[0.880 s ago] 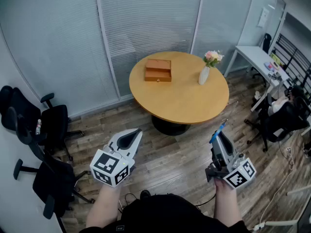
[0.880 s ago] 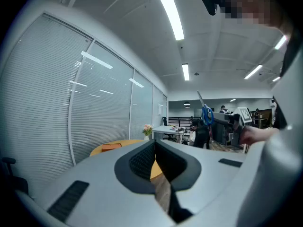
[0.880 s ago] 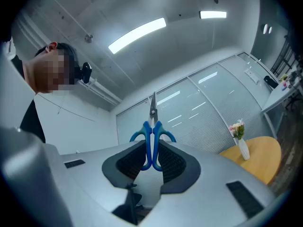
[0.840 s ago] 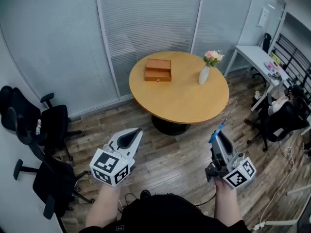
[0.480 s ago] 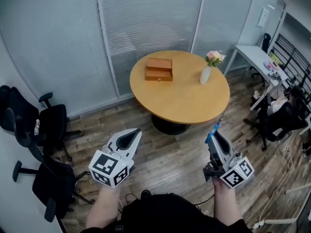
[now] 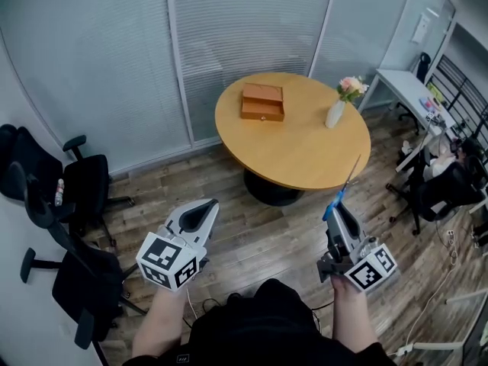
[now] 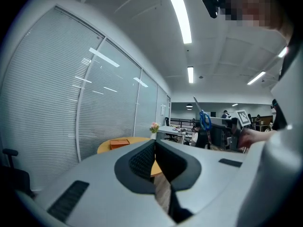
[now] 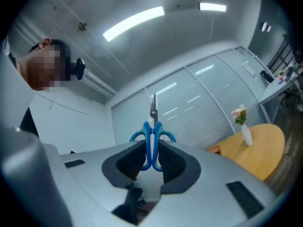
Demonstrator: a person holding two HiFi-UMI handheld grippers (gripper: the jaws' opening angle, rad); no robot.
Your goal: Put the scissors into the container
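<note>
The blue-handled scissors (image 8: 153, 126) are sticking out from between the right claw's (image 8: 152, 148) jaws, which are pinching the handles, with the blades pointing away beyond the tips. The left claw (image 7: 155, 143) is sitting pressed together on nothing. Ahead, the wooden container (image 6: 263, 102) is resting on the round worktop (image 6: 305, 158), apart from a flower vase (image 6: 335, 113).

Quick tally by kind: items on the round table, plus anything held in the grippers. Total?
Wooden drawer box: 1
Vase of flowers: 1
Scissors, clamped in the right gripper: 1
Total: 3
</note>
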